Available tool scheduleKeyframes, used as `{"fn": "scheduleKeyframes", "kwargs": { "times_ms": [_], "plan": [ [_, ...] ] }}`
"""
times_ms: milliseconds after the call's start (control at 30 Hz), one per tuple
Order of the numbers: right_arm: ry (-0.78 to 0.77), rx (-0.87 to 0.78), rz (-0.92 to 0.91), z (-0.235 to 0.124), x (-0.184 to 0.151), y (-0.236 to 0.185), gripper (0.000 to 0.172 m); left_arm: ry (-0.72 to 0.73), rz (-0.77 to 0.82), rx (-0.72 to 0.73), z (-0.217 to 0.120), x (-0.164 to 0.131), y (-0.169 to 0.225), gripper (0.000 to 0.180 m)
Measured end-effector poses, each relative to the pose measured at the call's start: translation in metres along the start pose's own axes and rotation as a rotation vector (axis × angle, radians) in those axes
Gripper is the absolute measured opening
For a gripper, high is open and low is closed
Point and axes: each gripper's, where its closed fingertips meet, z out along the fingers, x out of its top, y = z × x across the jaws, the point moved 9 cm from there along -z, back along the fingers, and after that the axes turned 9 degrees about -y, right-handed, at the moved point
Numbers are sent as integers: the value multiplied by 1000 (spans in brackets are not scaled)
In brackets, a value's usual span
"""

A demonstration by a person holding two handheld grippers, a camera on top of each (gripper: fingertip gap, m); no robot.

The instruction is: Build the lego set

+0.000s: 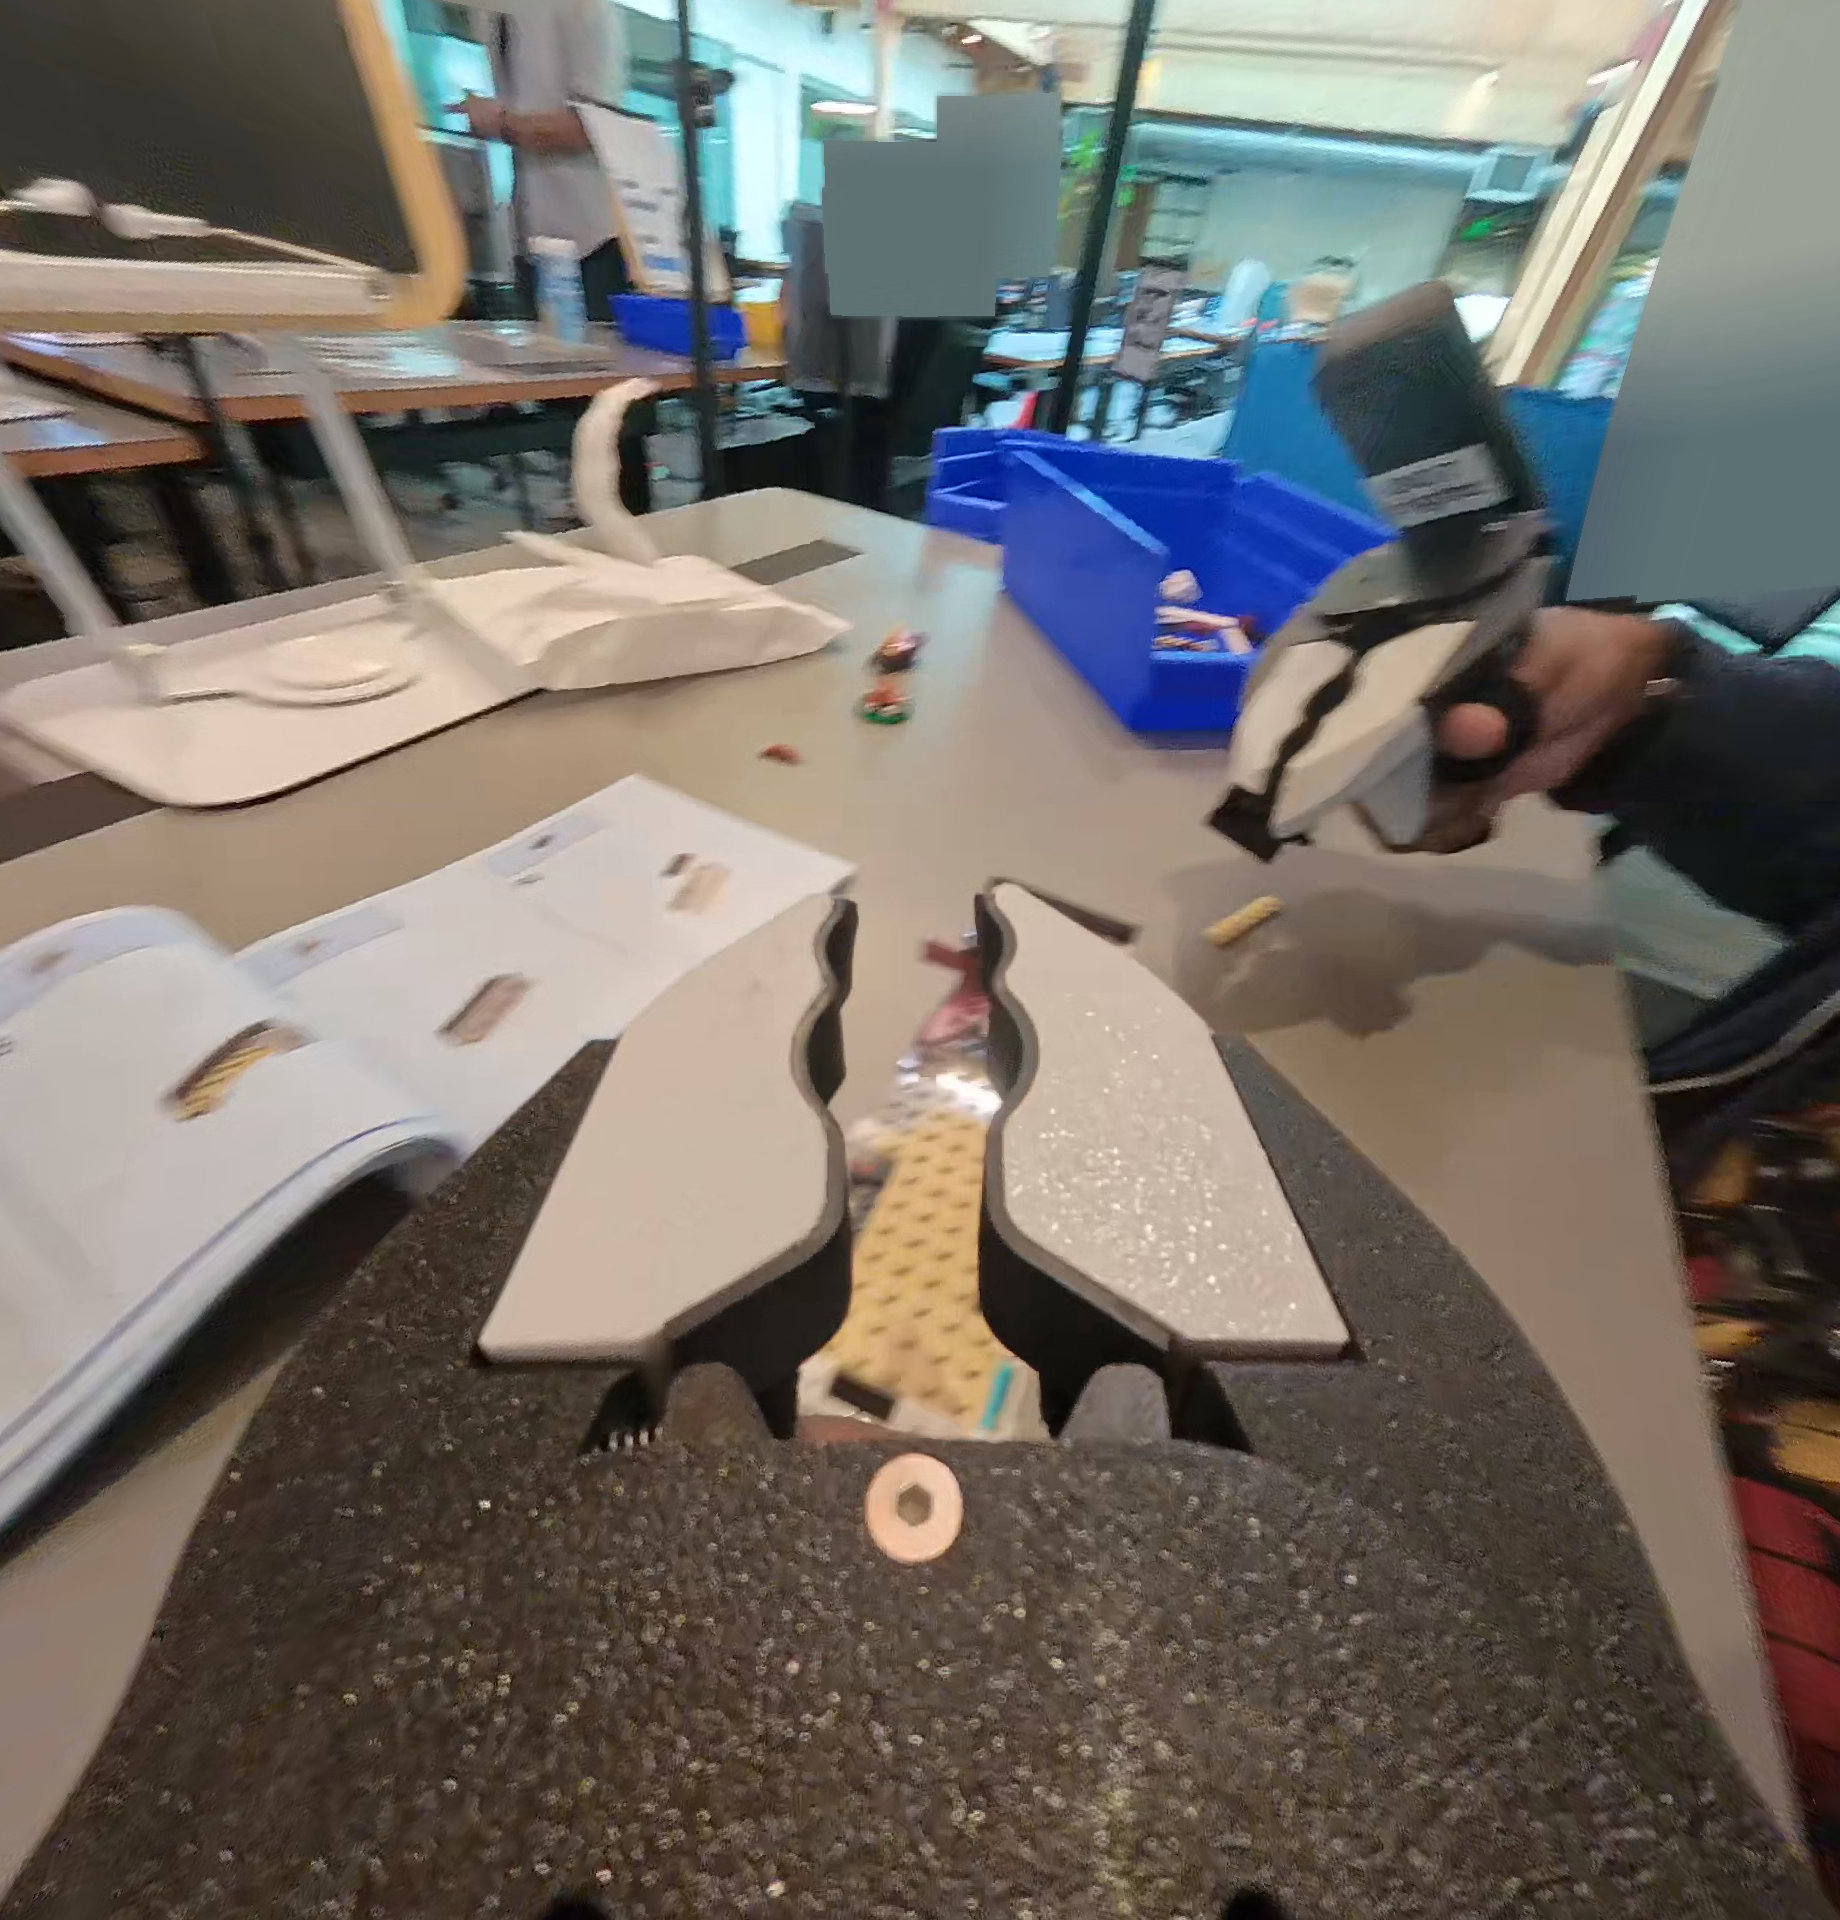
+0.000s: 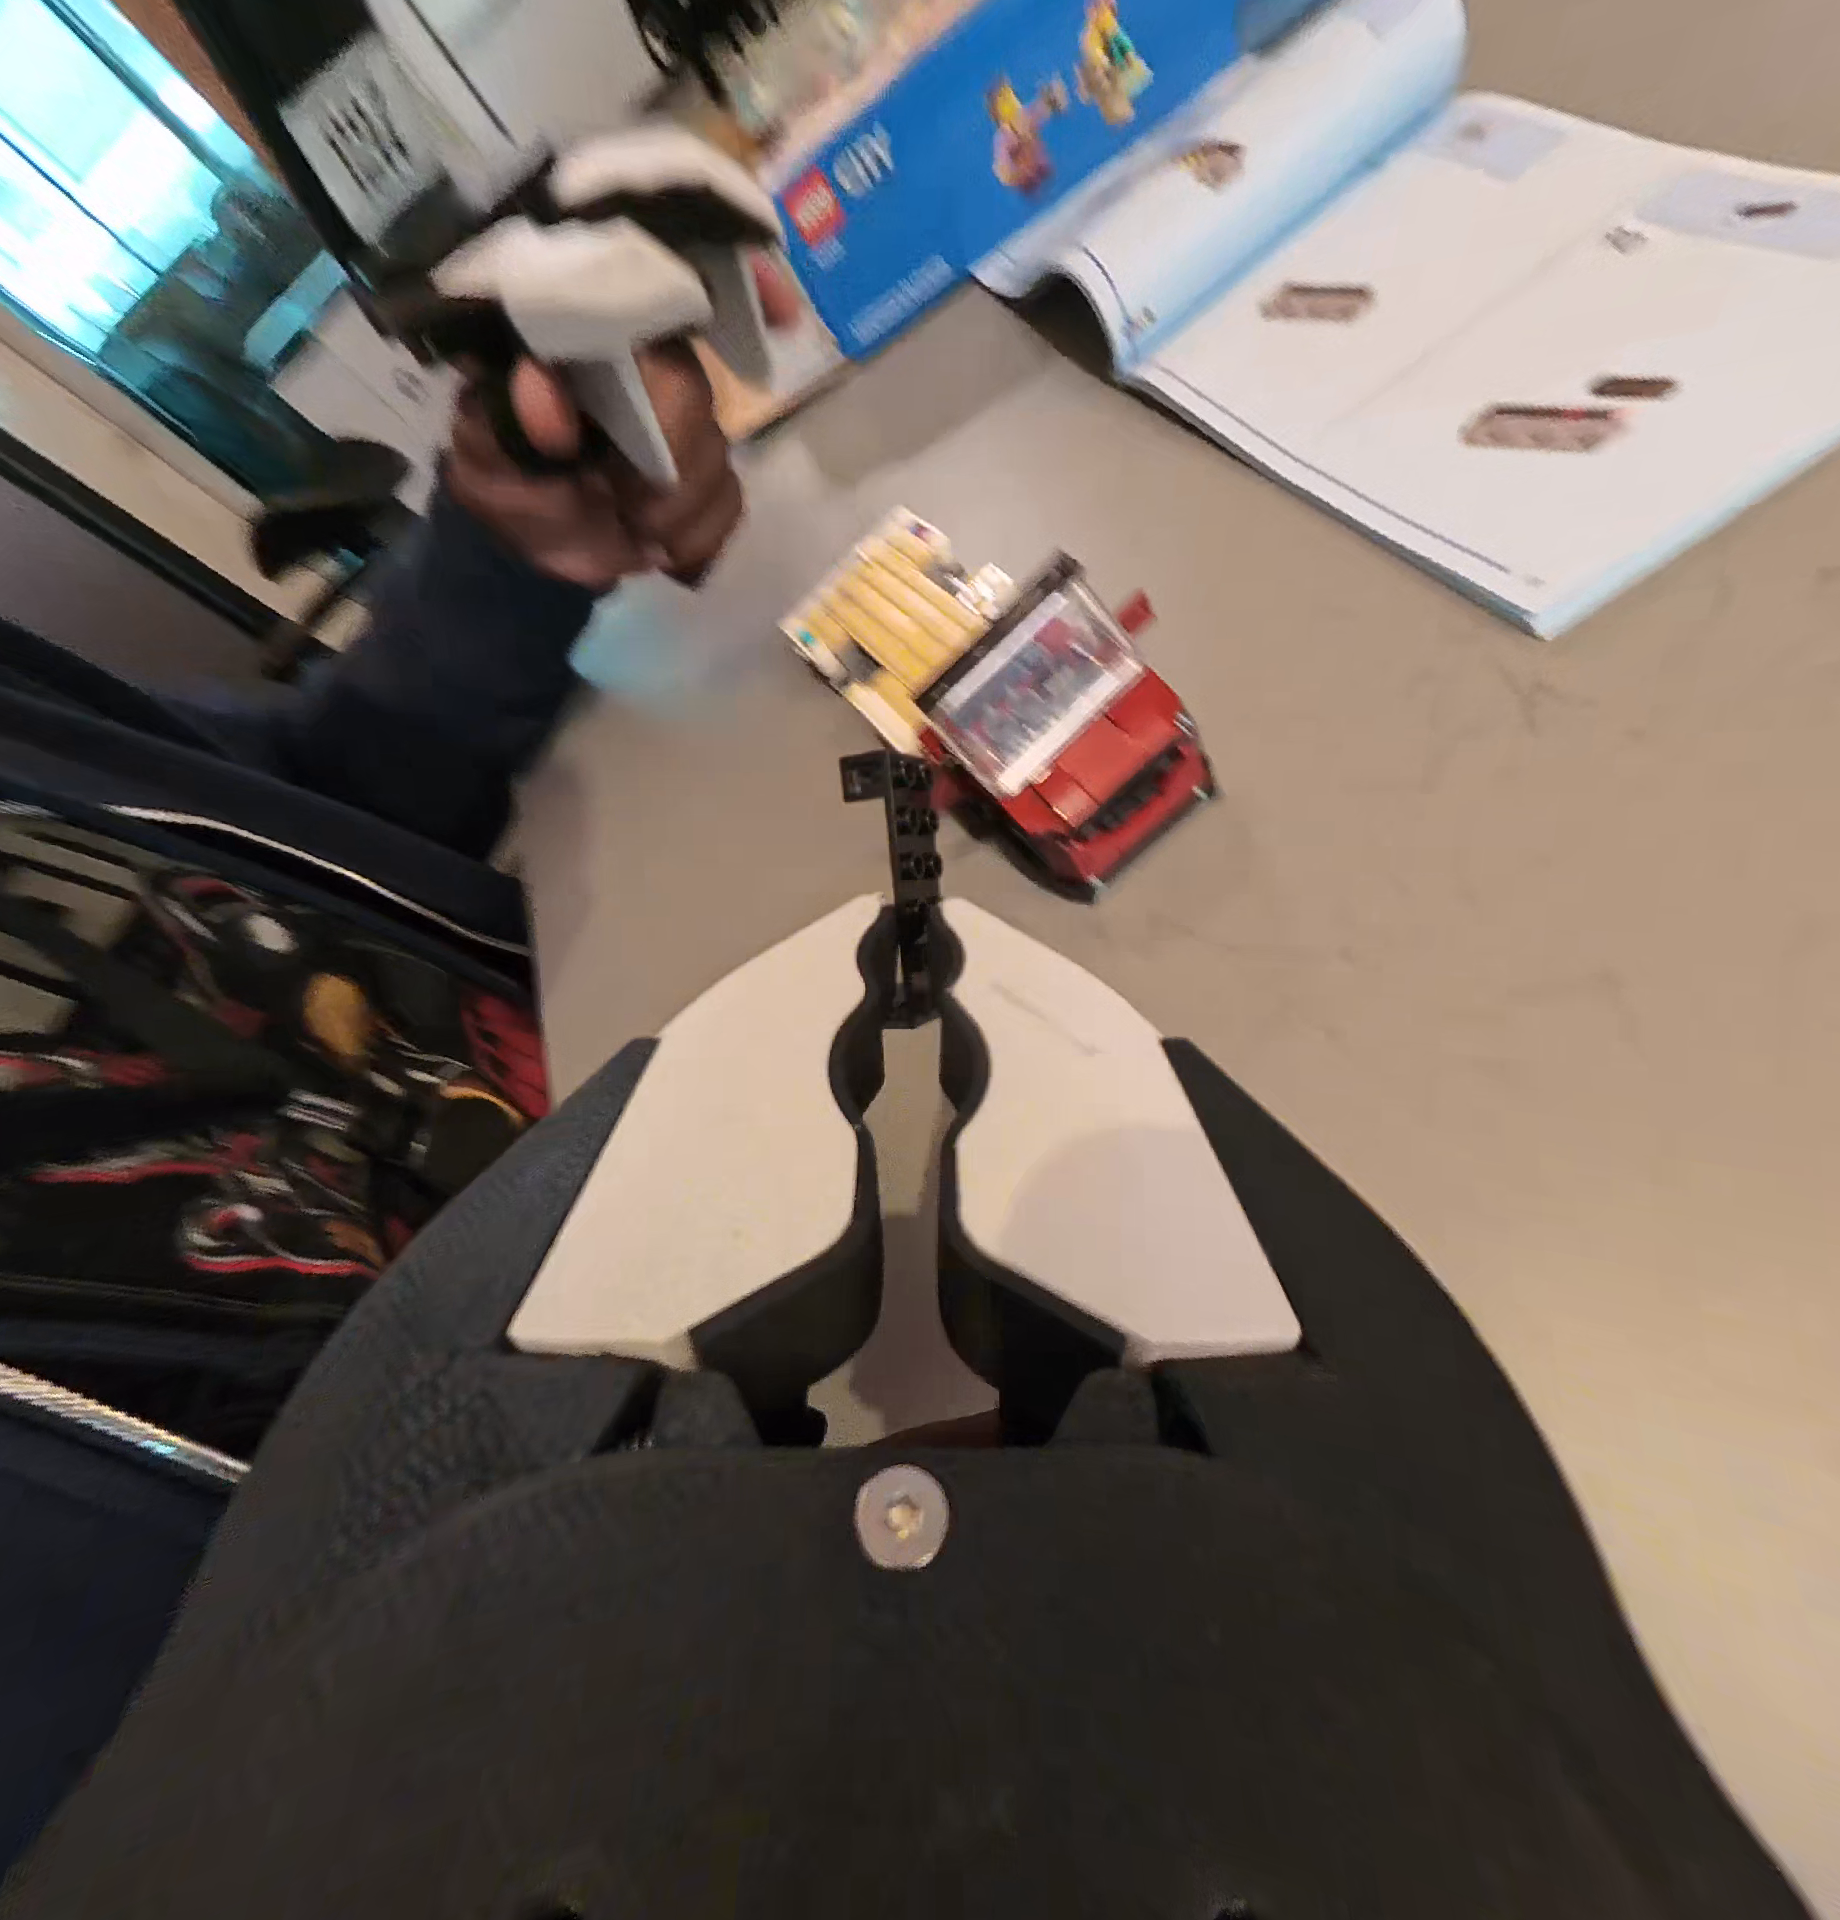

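My left gripper (image 1: 916, 914) is open, its fingers (image 1: 687, 1122) apart with nothing between the pads. Through the gap I see a toy brick truck (image 1: 926, 1226) with a tan studded bed, a red cab and a clear windshield, on the grey table (image 1: 999, 790) below. The right wrist view shows that truck (image 2: 1009, 707) alone on the table, with the left gripper (image 2: 708, 244) raised above and behind it. My right gripper (image 2: 911, 925) is shut on a long black studded brick (image 2: 911, 831) that sticks out past the fingertips, near the truck's cab. It also shows in the left wrist view (image 1: 1254, 821), held off the table.
An open instruction booklet (image 1: 272, 1039) lies left of the truck, also in the right wrist view (image 2: 1467, 343), beside a blue toy box (image 2: 999, 135). A small tan brick (image 1: 1243, 920), little figures (image 1: 885, 675), a white bag (image 1: 635, 613) and a blue bin (image 1: 1103, 582) lie farther back. The tips of one gripper are about 15 centimetres away from the tips of the other.
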Motion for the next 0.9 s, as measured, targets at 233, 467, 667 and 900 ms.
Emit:
{"fn": "scheduleKeyframes", "kwargs": {
  "times_ms": [233, 467, 667, 900],
  "plan": [
    [160, 311, 57, 30, 8, -24, 5, -30, -31, -242, 41, 0, 64, 24],
    [244, 427, 71, 49, 7, -36, 4, -25, -147, -394, 55, -8, 79, 15],
    [170, 114, -42, 50, 1, -27, 17, -144, -259, -338, 61, -12, 75, 3],
    [65, -504, -734, 57, -5, -53, 54, -315, -437, -227, 64, -17, 66, 3]
  ]
}}
